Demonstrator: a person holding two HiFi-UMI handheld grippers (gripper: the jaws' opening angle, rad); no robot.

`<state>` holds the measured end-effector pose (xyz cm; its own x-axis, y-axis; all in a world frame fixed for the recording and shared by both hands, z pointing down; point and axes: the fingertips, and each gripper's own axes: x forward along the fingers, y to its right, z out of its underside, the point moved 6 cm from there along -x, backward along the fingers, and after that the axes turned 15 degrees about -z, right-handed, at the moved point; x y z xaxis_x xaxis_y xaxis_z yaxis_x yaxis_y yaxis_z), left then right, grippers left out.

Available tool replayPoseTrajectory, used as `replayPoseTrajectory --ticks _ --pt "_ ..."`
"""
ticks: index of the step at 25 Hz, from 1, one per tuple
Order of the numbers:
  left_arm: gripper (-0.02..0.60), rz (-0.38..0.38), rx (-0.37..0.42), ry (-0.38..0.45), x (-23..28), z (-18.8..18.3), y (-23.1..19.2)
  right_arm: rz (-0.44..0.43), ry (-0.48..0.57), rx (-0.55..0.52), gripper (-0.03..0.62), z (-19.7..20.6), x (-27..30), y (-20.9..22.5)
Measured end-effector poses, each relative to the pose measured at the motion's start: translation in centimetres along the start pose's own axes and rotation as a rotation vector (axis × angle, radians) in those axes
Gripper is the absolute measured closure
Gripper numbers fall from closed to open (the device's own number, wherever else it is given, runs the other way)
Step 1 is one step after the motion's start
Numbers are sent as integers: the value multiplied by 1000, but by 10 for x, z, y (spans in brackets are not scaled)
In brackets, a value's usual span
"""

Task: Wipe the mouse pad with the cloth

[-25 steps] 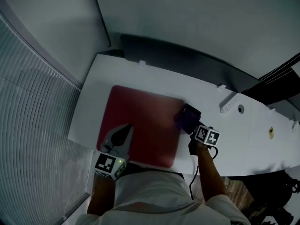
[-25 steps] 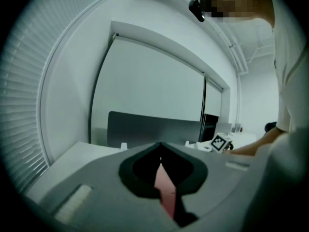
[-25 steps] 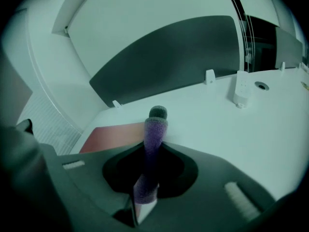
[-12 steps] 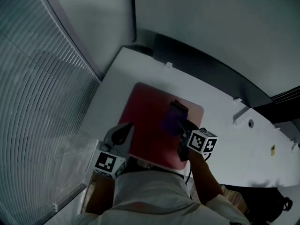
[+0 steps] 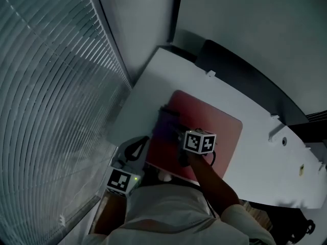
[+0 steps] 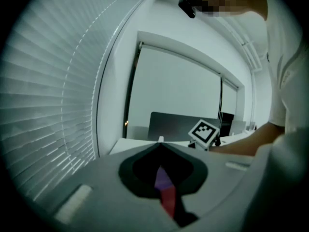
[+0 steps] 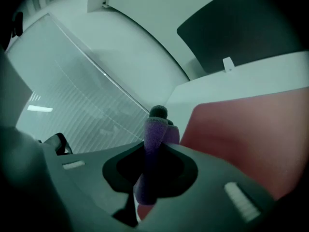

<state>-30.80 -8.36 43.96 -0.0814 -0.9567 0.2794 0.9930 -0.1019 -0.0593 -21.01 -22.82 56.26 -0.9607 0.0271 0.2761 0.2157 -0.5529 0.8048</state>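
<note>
Judging from how things lie, I'm mid-wipe. My left gripper (image 5: 139, 143), jaws pressed together on nothing, sits at the 7 o'clock corner of the mouse pad (image 5: 219, 129). My right gripper (image 5: 174, 135) pinches the purple cloth (image 5: 164, 122) at the pad's 9 o'clock edge. How much is already wiped I cannot tell. The head view shows the whole pad on the white table (image 5: 153, 83); only the right gripper view shows the cloth bunched upright between the jaws.

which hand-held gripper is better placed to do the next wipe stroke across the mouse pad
Right. The right hand-held gripper is shut on the purple cloth and sits over the mouse pad near its left edge. The left hand-held gripper carries no cloth and sits at the pad's near corner.
</note>
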Motion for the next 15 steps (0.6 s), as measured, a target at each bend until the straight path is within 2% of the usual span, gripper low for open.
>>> replayPoseTrajectory --ticks 2,6,11,15 --pt "578 12 0 -4 1 3 -11 30 -18 14 545 4 19 11" --pt "580 45 4 -1 5 5 -21 147 -46 29 545 15 24 42" --pt "579 81 -5 10 10 2 -11 255 -46 39 545 29 -9 62" --pt "580 98 6 13 19 -3 13 300 -28 70 545 36 -53 80"
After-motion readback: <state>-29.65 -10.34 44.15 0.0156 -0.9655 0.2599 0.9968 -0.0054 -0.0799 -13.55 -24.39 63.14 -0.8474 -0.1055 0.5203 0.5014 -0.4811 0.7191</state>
